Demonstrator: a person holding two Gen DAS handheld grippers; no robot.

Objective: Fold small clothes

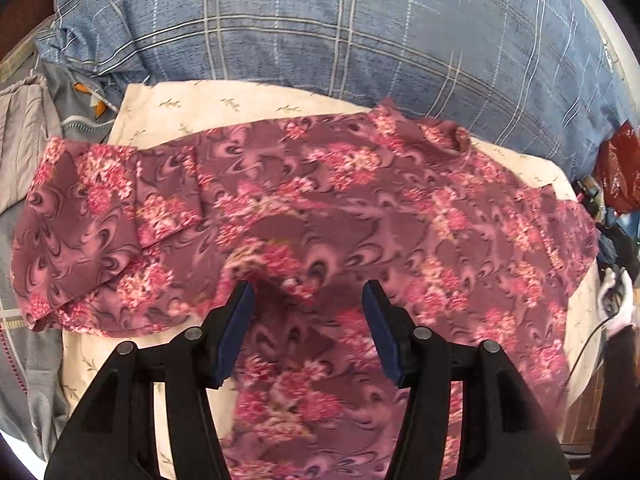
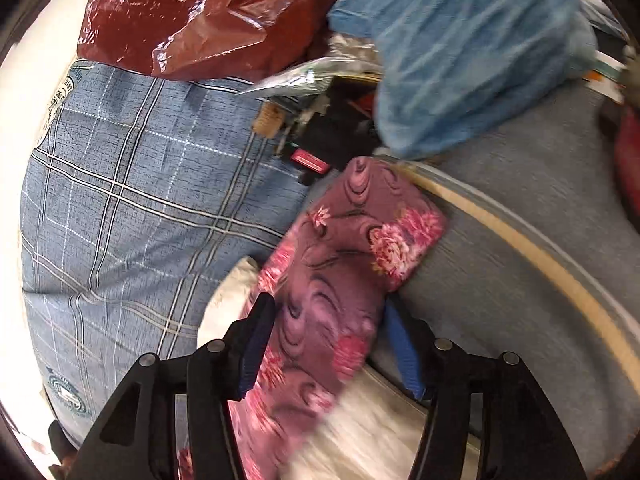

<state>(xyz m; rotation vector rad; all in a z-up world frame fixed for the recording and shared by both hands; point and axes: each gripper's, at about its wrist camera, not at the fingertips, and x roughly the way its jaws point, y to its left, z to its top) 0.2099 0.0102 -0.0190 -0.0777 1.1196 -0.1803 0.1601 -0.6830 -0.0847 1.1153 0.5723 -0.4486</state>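
Thin mauve floral-print garment [image 1: 320, 208] spread wide over cream sprigged cloth [image 1: 224, 100], sleeve end [image 2: 360, 232] toward 12 o'clock. Left gripper [image 1: 308, 312] parted, gripping nothing. Right gripper [image 2: 324, 344] parted, straddling sleeve, pads clear. Plaid blue pillow [image 1: 360, 32] at 12.

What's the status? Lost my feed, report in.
Both tongs open: left tongs above floral garment, right tongs straddling its end, not clamped. Garment spread on cream cloth. Plaid pillow close behind.
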